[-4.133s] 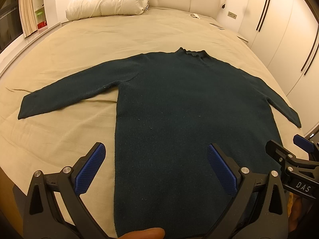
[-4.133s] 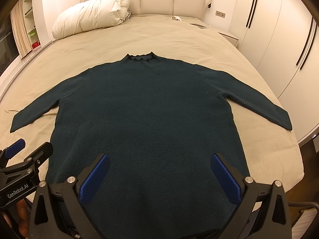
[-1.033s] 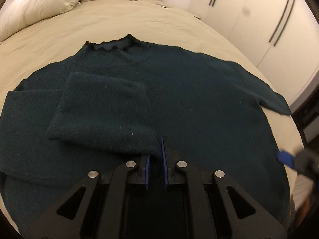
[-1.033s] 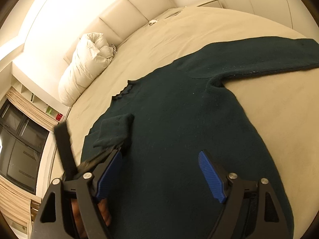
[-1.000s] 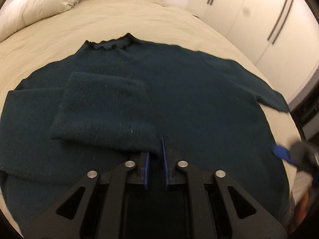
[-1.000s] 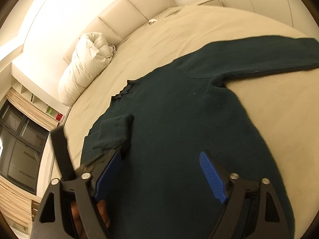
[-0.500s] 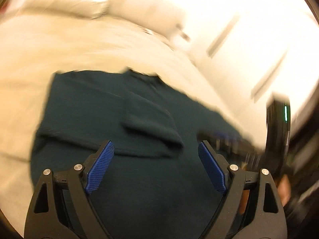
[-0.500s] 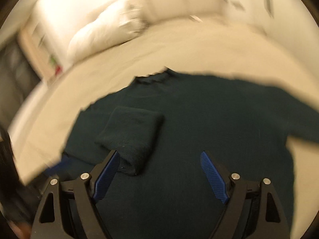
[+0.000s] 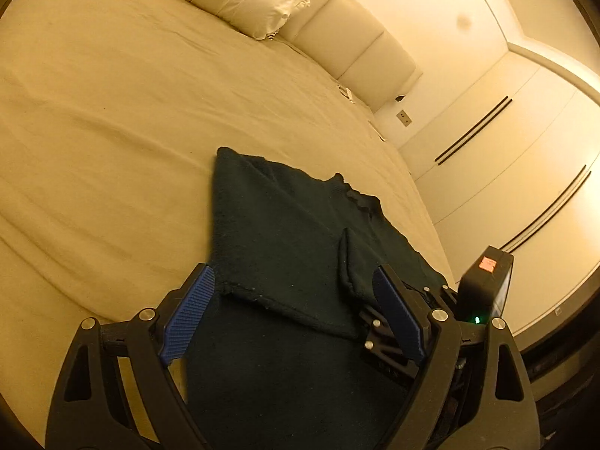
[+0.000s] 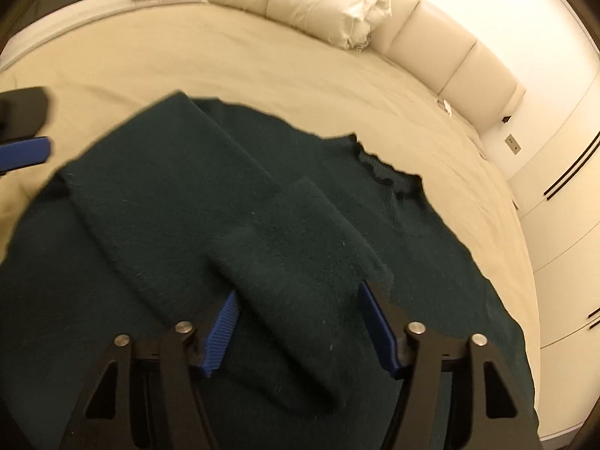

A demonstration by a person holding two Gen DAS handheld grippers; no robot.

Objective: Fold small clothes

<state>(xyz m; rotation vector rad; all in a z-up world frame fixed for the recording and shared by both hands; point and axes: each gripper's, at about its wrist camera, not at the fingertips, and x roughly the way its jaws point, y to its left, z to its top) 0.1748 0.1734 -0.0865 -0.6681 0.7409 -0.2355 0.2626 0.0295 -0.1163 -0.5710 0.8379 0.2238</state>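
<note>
We note a wide bed (image 10: 232, 60) under a beige sheet, lightly creased. Flat on it lies a dark green sweater (image 10: 187, 225), one sleeve folded across its body. Beyond the sweater's collar, against the padded headboard (image 10: 450, 56), a rolled white duvet (image 10: 307, 0) sits, and small pale items (image 9: 347, 93) rest near that headboard's far end

A dark green knit sweater (image 10: 157, 225) lies flat on the beige bed (image 10: 262, 75), scalloped collar toward the headboard, one sleeve (image 10: 296, 262) folded across its body.
</note>
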